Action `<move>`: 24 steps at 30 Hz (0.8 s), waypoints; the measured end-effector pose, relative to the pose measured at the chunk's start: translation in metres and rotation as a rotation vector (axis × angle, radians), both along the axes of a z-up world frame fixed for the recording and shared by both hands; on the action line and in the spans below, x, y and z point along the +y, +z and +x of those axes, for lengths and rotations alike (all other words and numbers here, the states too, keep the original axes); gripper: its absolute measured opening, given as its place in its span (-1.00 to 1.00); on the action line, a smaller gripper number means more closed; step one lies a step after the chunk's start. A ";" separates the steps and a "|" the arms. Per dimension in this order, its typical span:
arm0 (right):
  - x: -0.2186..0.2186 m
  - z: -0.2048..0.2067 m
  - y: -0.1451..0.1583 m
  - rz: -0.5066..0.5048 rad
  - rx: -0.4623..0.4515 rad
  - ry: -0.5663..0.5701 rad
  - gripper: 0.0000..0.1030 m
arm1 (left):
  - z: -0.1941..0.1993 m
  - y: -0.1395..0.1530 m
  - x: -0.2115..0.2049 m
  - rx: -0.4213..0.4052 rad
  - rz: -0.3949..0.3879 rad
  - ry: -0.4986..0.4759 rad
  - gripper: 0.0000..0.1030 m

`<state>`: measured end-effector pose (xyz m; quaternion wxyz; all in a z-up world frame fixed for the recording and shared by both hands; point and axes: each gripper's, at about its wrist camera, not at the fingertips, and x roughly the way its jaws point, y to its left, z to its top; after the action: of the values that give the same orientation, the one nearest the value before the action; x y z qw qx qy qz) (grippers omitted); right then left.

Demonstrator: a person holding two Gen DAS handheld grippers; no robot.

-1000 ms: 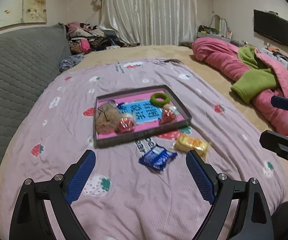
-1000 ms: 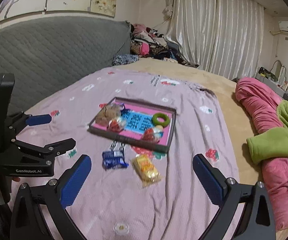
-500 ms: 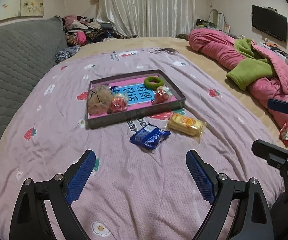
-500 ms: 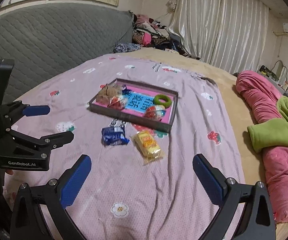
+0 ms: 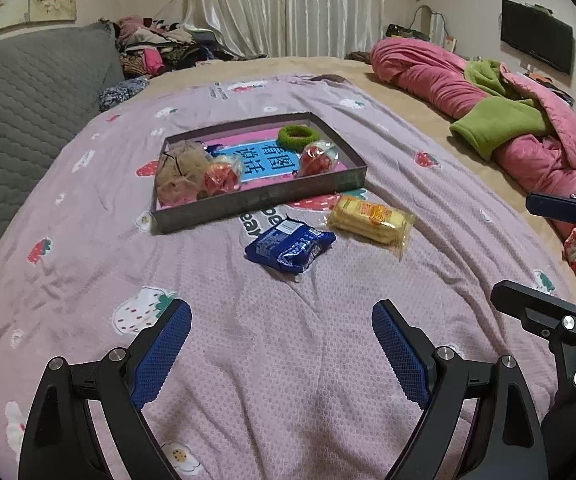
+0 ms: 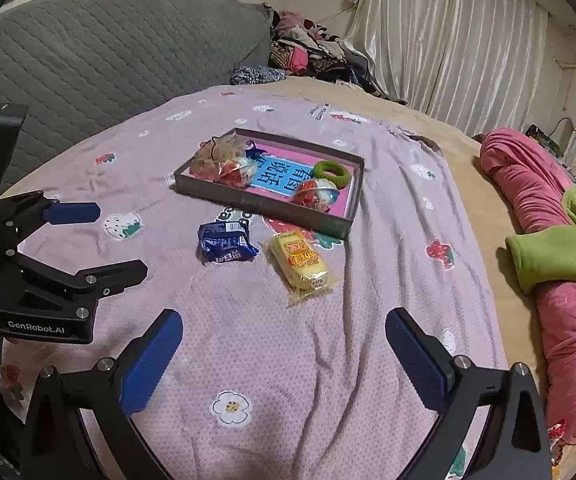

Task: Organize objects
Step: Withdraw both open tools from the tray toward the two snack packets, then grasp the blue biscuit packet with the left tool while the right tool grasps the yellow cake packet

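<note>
Bedspread (image 5: 288,360): tray (image 5: 263,200) part-filled; blue packet (image 5: 290,246) and yellow packet (image 5: 370,220) remain just outside it; both grippers (image 5: 281,344) (image 6: 283,356) wide, empty.

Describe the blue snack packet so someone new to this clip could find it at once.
Start at the shallow grey tray in the middle of the lilac strawberry-print bedspread. On the cloth just in front of the tray's near wall lie two wrapped snacks side by side. The blue snack packet is the dark, crumpled one; its neighbour, the yellow packet, is pale and see-through.

Both grippers, left gripper (image 5: 281,330) and right gripper (image 6: 283,340), have sunk (seemingly) nearer the bedspread (image 5: 288,380).
</note>
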<state>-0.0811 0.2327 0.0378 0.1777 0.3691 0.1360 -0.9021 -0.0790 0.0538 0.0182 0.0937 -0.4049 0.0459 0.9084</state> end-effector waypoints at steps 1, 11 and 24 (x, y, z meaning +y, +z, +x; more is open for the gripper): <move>0.000 -0.002 -0.003 -0.001 -0.007 0.000 0.99 | -0.002 -0.002 0.001 -0.004 -0.001 0.000 0.79; -0.003 -0.031 -0.031 0.006 -0.052 0.016 0.99 | -0.030 -0.029 0.002 -0.038 0.004 -0.020 0.79; -0.008 -0.080 -0.061 0.047 -0.101 0.035 0.99 | -0.082 -0.060 0.004 -0.070 -0.004 -0.059 0.79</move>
<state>-0.1613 0.2249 -0.0229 0.1916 0.4156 0.1544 -0.8756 -0.1607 0.0573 -0.0421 0.1212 -0.4352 0.0565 0.8903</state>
